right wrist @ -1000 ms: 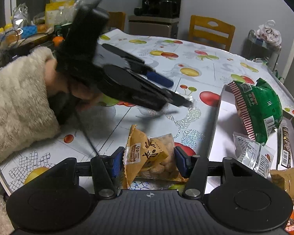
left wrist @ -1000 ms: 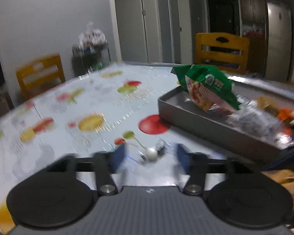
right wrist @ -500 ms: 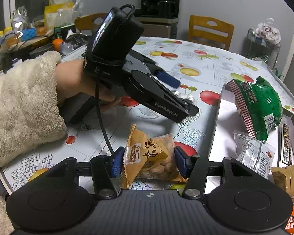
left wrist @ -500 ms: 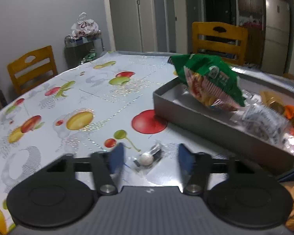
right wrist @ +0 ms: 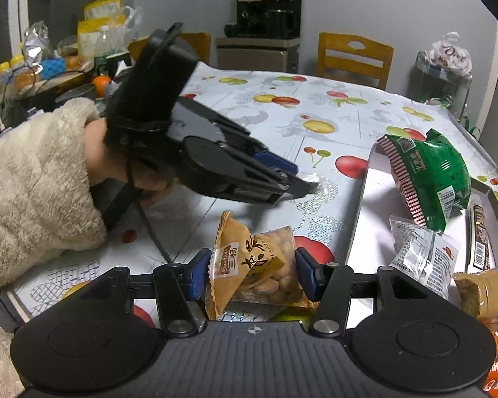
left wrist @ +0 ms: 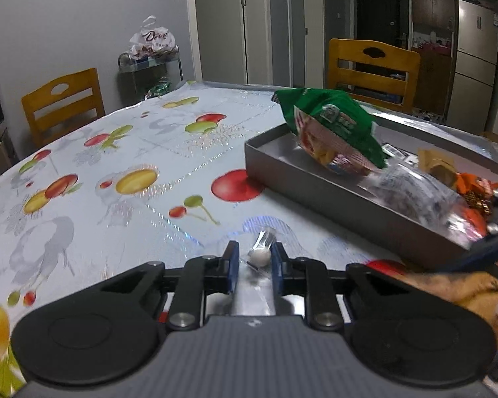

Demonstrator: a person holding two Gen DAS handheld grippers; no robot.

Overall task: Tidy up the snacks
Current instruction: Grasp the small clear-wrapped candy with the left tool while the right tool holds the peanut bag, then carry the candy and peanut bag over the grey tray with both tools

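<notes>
In the left wrist view my left gripper (left wrist: 255, 260) has closed on a small clear-wrapped white candy (left wrist: 260, 256) lying on the fruit-print tablecloth. The same gripper (right wrist: 302, 182) shows in the right wrist view, low over the table left of the grey tray (right wrist: 360, 219). My right gripper (right wrist: 253, 273) holds an orange peanut snack bag (right wrist: 252, 267) between its blue pads (right wrist: 196, 273) just left of the tray. The tray (left wrist: 315, 185) holds a green chip bag (left wrist: 332, 126) and several small packets.
Wooden chairs (left wrist: 63, 102) stand around the table. A cart with a Dove bag (left wrist: 152, 39) stands by the wall. Cluttered bottles and bags (right wrist: 49, 63) sit at the far left of the right wrist view. The person's fleece sleeve (right wrist: 36, 179) lies over the table's near left.
My left gripper's jaws have narrowed from wide open to closed around the white candy. The right gripper has held still with the peanut bag.
</notes>
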